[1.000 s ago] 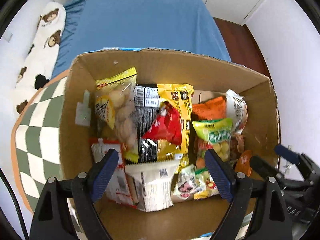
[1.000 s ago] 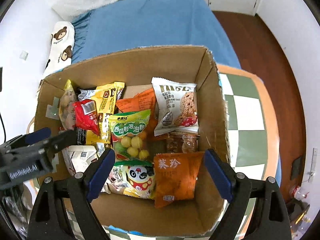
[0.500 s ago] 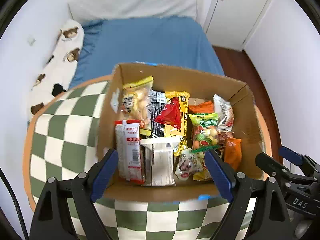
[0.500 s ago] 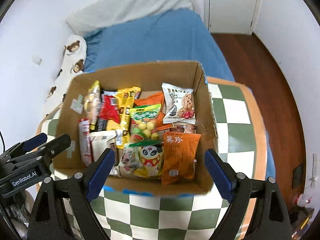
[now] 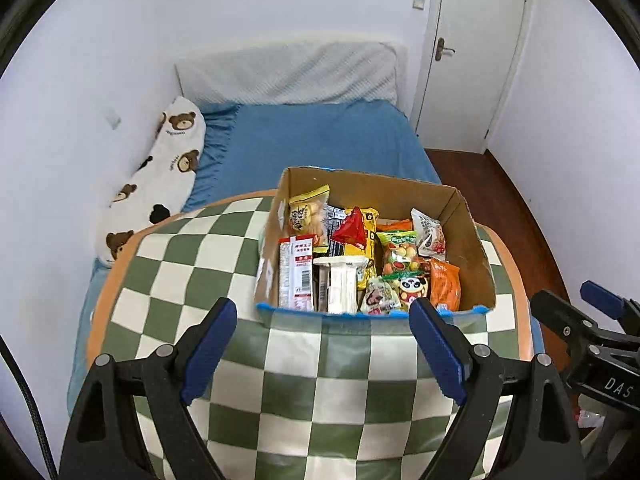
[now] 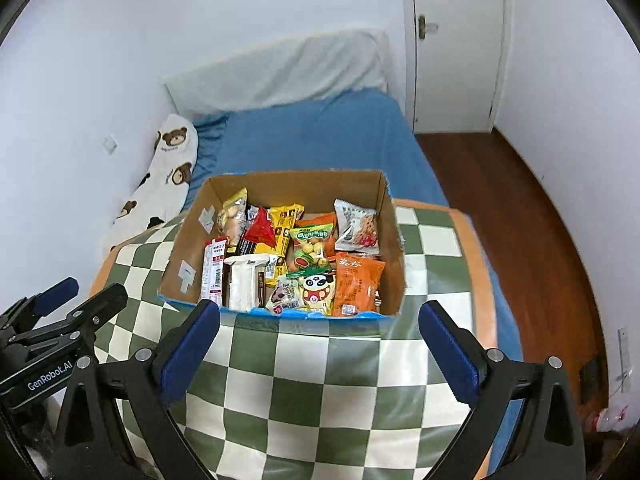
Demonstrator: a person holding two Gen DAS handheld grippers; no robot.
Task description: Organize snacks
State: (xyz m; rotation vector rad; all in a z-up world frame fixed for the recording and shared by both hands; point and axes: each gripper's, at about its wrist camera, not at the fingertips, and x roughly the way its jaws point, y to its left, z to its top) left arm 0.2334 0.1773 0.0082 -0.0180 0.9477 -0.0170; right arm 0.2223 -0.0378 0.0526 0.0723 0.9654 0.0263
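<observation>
An open cardboard box [image 5: 468, 236] [image 6: 188, 248] stands on a green-and-white checkered table [image 5: 192, 264] [image 6: 320, 380]. It holds several snack packets standing in rows, among them an orange packet [image 5: 444, 284] [image 6: 358, 284], a panda packet [image 6: 316, 292], a red packet [image 5: 350, 230] and a white packet [image 5: 340, 284]. My left gripper [image 5: 324, 350] is open and empty, above the table in front of the box. My right gripper [image 6: 320, 350] is open and empty, also in front of the box.
A bed with a blue sheet [image 5: 316, 140] lies behind the table, with a bear-print pillow [image 5: 160, 176] along the left wall. A white door [image 5: 472, 52] and wooden floor [image 6: 520, 220] are at the right.
Both grippers have pulled back and up from over the box. The box now looks smaller and the table front is in view. Both stay open.
</observation>
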